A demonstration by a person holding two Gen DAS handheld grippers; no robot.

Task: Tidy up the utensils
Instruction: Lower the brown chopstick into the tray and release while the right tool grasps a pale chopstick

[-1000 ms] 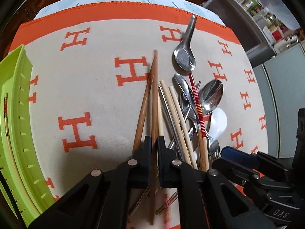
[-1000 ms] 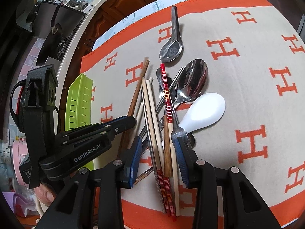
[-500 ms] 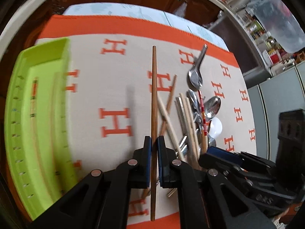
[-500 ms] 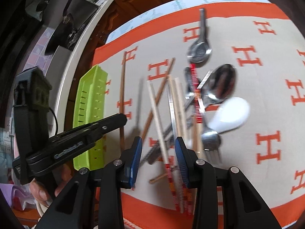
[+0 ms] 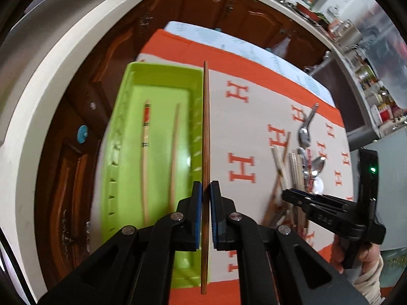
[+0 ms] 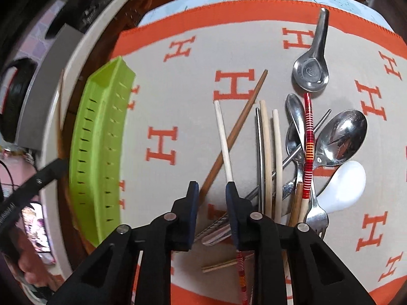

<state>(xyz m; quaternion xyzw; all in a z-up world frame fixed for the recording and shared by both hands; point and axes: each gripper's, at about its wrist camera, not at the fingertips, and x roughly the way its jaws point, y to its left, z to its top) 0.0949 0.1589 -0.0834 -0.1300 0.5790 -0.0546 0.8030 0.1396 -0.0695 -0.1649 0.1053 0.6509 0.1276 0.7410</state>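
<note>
**Left wrist view: dark chopstick clamped above the green tray's edge**

Left wrist view is showing the left gripper [image 5: 206, 190] with its jaws pressing together on a dark wooden chopstick [image 5: 206, 127], which is running straight up the frame and lying over the right wall of the green tray [image 5: 122, 132]. Inside the tray two chopsticks are resting side by side: a pale one with a red band [image 5: 145, 152] nearer the tray's left wall and a plain wooden one [image 5: 174, 152] nearer its right wall. The tray is sitting at the left border of the orange-and-beige cloth [image 5: 244, 132] covering the bench.

Well to the right of the tray, the utensil pile [image 6: 292, 152] is lying on the cloth. In the right wrist view the right gripper [image 6: 211, 188] is hanging over the pile's tray-side edge, its jaws closing with a gap between them and nothing pinched; a white chopstick [image 6: 223, 142] is ending right at the jaw farther from the tray, and a brown chopstick [image 6: 236, 129] is slanting past toward the tray. Farther from the tray, two pale chopsticks [image 6: 267, 157], a red striped chopstick [image 6: 309, 139], a metal soup spoon [image 6: 311, 68], a large steel spoon [image 6: 340, 137], a white spoon [image 6: 343, 185] and a fork [image 6: 316, 216] are overlapping one another.
</note>
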